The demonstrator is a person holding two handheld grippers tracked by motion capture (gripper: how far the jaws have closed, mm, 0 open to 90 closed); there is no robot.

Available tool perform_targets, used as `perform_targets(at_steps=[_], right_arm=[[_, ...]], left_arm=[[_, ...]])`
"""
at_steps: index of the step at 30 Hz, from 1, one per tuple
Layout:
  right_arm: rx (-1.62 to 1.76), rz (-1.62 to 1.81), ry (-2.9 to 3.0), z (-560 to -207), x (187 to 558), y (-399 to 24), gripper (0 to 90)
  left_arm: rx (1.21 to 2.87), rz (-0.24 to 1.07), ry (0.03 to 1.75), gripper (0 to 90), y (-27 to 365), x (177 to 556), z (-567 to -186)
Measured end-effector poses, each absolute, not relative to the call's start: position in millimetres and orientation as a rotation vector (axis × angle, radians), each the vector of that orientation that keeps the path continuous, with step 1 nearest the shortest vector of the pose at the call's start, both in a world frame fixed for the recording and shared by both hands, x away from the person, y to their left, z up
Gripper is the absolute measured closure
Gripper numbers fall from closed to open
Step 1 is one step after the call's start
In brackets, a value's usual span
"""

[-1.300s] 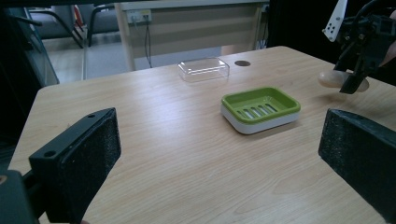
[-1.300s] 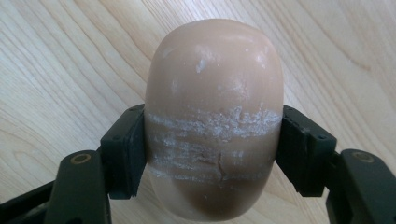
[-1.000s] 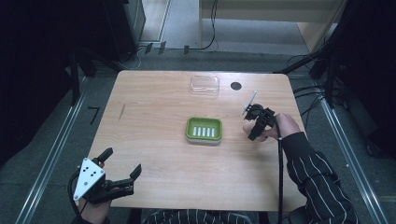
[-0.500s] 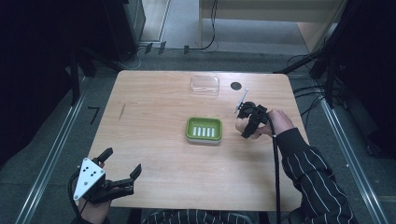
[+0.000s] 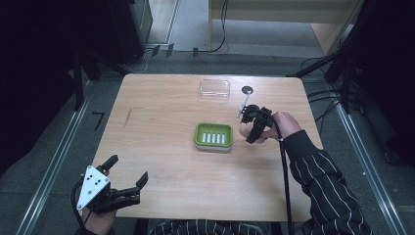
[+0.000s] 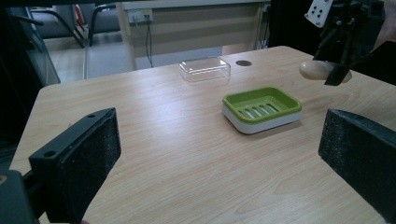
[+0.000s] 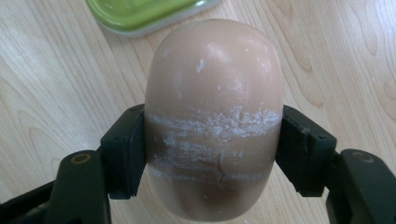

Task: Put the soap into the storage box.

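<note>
A beige oval soap bar (image 7: pixel 212 116) with white scuff lines is clamped between the two black jaws of my right gripper (image 7: pixel 212 154). In the high view that gripper (image 5: pixel 250 128) hangs just right of a green soap dish (image 5: pixel 214 136) with a slotted floor, soap bar (image 5: pixel 244 131) pointing toward it. The left gripper view has the dish (image 6: pixel 261 107) mid-table and the soap (image 6: pixel 317 70) held above the wood beyond it. My left gripper (image 5: pixel 125 178) rests open at the table's near left corner, nothing between its jaws.
A clear plastic lid (image 5: pixel 214 89) lies at the far edge of the wooden table (image 5: pixel 161 127), beside a round dark cable hole (image 5: pixel 247 89). A thin white stick (image 5: pixel 242 108) lies just behind the right gripper. Cables trail on the floor around the table.
My right gripper has carried the soap leftward, closer to the green dish. The left gripper has stayed where it was.
</note>
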State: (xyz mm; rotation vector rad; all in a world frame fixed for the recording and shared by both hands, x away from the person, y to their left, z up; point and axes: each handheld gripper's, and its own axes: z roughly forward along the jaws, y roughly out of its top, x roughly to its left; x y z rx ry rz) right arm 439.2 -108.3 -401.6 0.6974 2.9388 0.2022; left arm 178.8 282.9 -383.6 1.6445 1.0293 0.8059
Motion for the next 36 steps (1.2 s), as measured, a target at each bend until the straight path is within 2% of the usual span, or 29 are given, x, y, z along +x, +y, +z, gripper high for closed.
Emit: perform_targets(at_steps=[36], right_arm=[[0.453, 0.228, 2.959, -394.1, 447.4, -64.0, 33.5]], left_arm=[[1.642, 0.814, 1.042, 0.0, 285.0, 175.5, -383.8]])
